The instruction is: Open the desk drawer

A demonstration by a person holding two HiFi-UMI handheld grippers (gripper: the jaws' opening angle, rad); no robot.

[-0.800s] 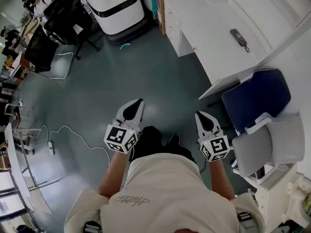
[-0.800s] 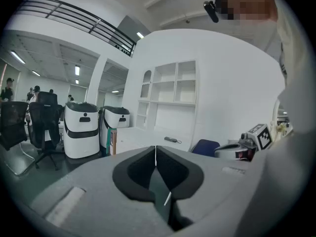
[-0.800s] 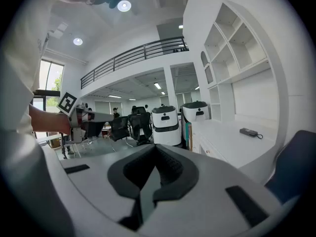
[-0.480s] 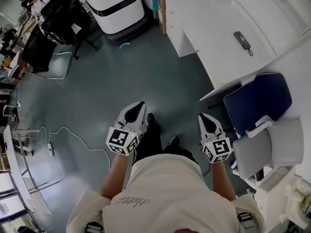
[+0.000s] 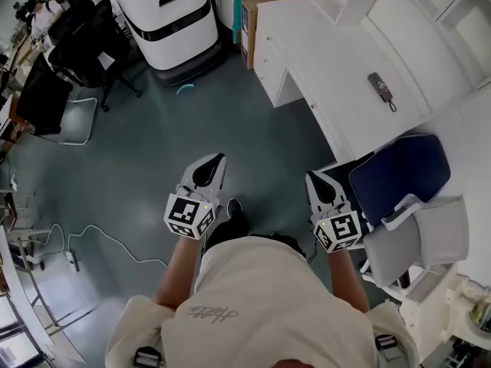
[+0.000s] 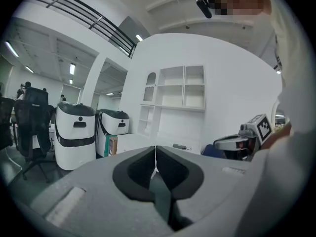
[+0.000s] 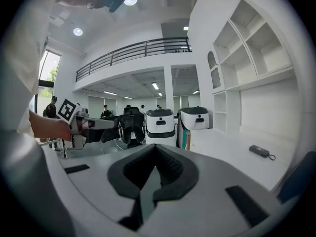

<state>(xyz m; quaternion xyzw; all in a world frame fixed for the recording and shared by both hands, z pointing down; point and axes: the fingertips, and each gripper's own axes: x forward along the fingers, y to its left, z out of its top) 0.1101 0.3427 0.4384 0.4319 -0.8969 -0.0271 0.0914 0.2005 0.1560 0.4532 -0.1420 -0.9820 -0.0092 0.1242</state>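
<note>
We hold left gripper [image 5: 218, 162] and right gripper [image 5: 313, 179], both closed, empty | one white desk [image 5: 337, 60] | two chairs beside: blue padded chair [image 5: 399, 167], grey padded chair [image 5: 430, 236]

Upper R: desk [image 5: 337, 67] w/ remote [image 5: 380, 87] on top. Just below desk, R of person [image 5: 253, 305]: chair [image 5: 403, 171]. L of desk: two machines [image 5: 165, 14]. On floor [image 5: 192, 129], lower L: cable [image 5: 100, 227].
</note>
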